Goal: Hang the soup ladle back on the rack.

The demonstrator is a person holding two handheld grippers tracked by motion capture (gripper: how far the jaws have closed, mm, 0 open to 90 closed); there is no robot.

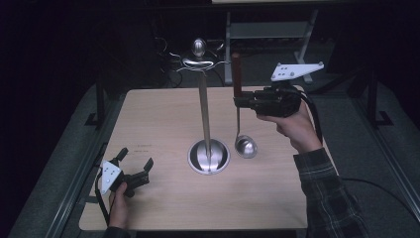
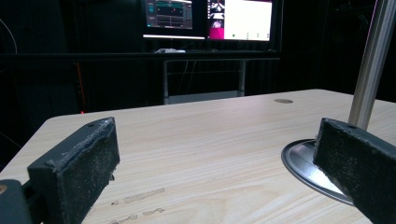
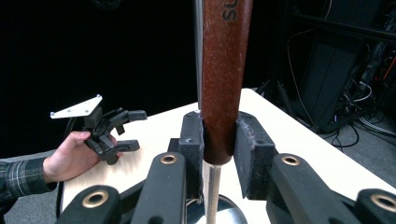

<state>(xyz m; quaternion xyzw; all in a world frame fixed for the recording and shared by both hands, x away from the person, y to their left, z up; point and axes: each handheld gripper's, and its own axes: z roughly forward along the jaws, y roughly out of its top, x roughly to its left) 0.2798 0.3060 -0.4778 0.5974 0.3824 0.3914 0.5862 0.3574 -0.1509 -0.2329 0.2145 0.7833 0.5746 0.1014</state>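
Black pads of left gripper (image 1: 134,166) are seen spread, nothing between, parked on table (image 1: 163,114) bottom left. Utensil stand (image 1: 205,119) sits centre; its hooked top could be struck. Ladle (image 1: 240,124) is clamped upright by its brown handle in right gripper (image 1: 238,101); a slip or swing is likely.

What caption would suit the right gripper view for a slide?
Right gripper with black fingers clamped on the red-brown handle of a steel ladle, held upright above the light wooden table.

Dark room, lit monitors (image 2: 208,18) beyond pale wooden table (image 1: 163,198)
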